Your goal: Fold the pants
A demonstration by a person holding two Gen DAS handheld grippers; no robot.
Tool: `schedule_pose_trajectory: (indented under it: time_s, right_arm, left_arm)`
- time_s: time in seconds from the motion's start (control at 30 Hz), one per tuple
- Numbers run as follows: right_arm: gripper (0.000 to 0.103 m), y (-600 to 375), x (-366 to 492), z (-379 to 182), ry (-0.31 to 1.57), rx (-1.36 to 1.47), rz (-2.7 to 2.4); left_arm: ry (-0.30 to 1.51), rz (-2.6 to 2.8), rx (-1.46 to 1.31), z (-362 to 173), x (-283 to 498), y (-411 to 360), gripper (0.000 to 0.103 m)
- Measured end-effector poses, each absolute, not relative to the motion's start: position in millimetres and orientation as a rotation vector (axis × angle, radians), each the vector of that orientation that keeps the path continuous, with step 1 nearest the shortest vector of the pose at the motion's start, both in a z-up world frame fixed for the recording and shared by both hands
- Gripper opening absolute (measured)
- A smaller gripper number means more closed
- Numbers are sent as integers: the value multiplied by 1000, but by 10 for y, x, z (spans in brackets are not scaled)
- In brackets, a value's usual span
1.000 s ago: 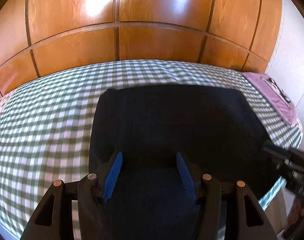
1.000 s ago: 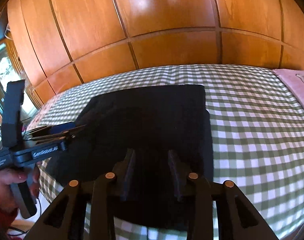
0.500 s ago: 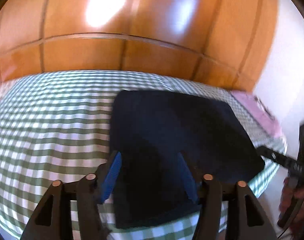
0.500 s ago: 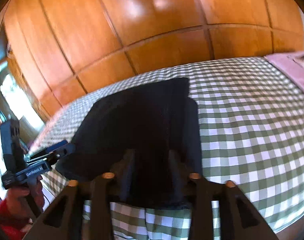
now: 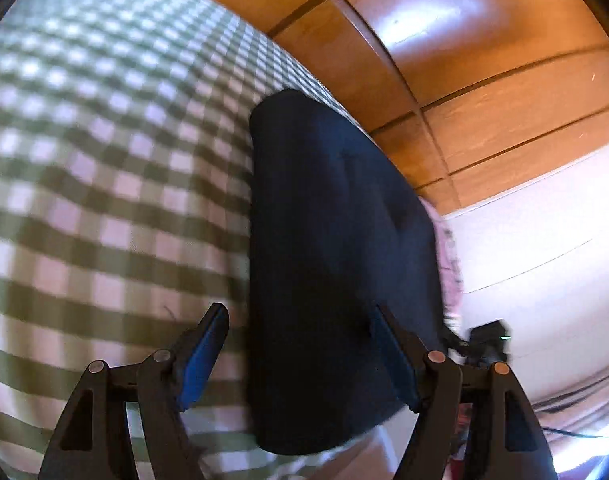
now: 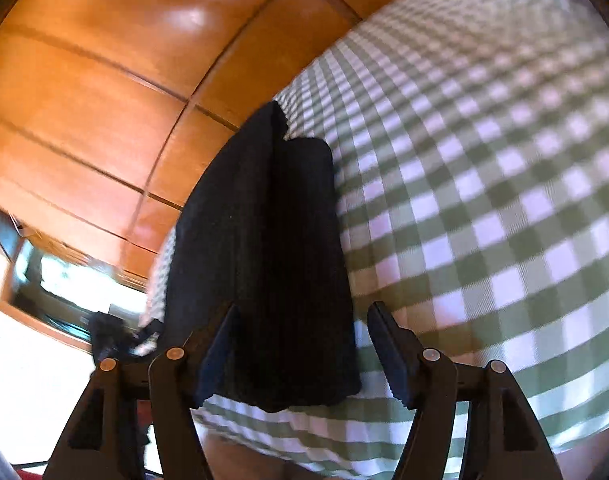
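Observation:
The dark navy pants [image 5: 332, 248] lie folded into a flat bundle on the green-and-white checked bed cover [image 5: 104, 184]. My left gripper [image 5: 300, 344] is open and empty, its blue-padded fingers straddling the bundle's near left edge. In the right wrist view the pants [image 6: 264, 248] show stacked folded layers near the bed's front edge. My right gripper [image 6: 304, 344] is open and empty, straddling the bundle's near right edge over the checked cover [image 6: 484, 200]. The other gripper shows small and dark at the left of this view [image 6: 116, 340].
A glossy wooden panelled wall [image 5: 464, 60] stands behind the bed and also fills the left of the right wrist view [image 6: 104, 80]. A pink cloth [image 5: 448, 256] lies beyond the pants. A white wall [image 5: 544, 240] is at the right. A bright window [image 6: 64, 276] is at the far left.
Both grippers have tilted and swung outward and lower, to opposite ends of the folded pants. Both stay open. The pants have not moved.

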State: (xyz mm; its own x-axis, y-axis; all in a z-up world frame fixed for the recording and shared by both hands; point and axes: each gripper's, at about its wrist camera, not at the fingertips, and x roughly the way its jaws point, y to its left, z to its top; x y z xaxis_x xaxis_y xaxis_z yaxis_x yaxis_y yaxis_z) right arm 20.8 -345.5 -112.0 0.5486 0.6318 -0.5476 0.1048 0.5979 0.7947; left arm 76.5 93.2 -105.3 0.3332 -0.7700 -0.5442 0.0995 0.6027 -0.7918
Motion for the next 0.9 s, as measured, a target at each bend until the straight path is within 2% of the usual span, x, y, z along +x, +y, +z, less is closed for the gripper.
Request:
schedule_pose_trajectory:
  time_s: [0.5, 0.63, 0.77, 0.9]
  right_arm:
    - [67, -3220, 441, -1129, 945, 792, 402]
    - [63, -3155, 399, -1086, 925, 742, 395]
    - [53, -3015, 447, -976, 902, 652, 389]
    - [49, -2937, 490, -830, 881, 595, 384]
  left_arm:
    - [1072, -678, -668, -1052, 893, 611, 73]
    - [1060, -658, -662, -1023, 851, 613, 61]
    - [1021, -618, -540, -838, 771, 518, 54]
    - [973, -610, -460, -631, 774, 456, 51]
